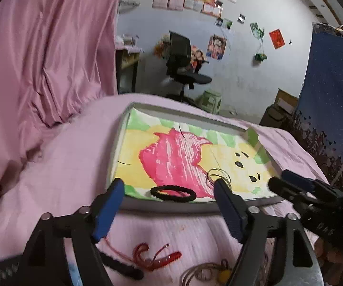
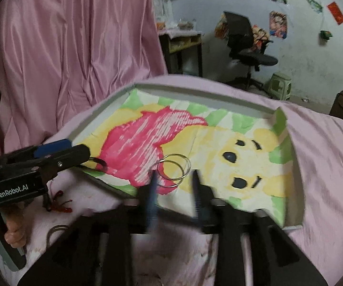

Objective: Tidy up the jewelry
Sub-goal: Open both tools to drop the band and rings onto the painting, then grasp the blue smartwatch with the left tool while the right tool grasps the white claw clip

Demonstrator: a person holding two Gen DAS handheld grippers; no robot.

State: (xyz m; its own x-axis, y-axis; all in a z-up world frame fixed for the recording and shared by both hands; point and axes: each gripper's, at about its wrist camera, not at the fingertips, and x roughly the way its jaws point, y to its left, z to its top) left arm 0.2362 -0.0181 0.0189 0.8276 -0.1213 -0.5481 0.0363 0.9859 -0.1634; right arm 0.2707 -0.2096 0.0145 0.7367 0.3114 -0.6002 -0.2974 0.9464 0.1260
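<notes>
A: Left gripper [image 1: 169,186] first. Fingers spread wide, nothing between them. The black braided band [image 1: 173,193] sits just past the tips, flat in the tray [image 1: 171,206] at the near edge. Band isn't pinched.

B: Right gripper [image 2: 175,178]?

A: Blurred, so moving. Fingers parted with a clear gap, holding nothing that I can see. The thin metal bangles [image 2: 171,170] lie on the tray floor right at its tips, around 11 o'clock from the left finger. Whether a finger touches them, can't tell through the blur.

B: Why the tray?

A: My guess is it's the collecting spot. It's lined with a pink-and-yellow bear drawing [image 2: 195,147], and band and bangles are both inside, near the front rim, probably because that's the easiest reach from where the person stands.

B: Anything left outside?

A: Yes. On the pink bedspread [image 1: 64,157] in front of the tray: a red beaded bracelet with cord [image 1: 157,257], a dark strand [image 1: 121,265] at about 9 o'clock from it, and some brownish rings with a yellow bead [image 1: 209,274] at 4 o'clock. So the job looks partly done.

B: Poses?

A: Both tools are held low, pointing forward over the near rim. The left one enters the right view from 9 o'clock, with the person's hand [image 2: 12,231] wrapped on its handle. The right one sits at 3 o'clock in the left view.
</notes>
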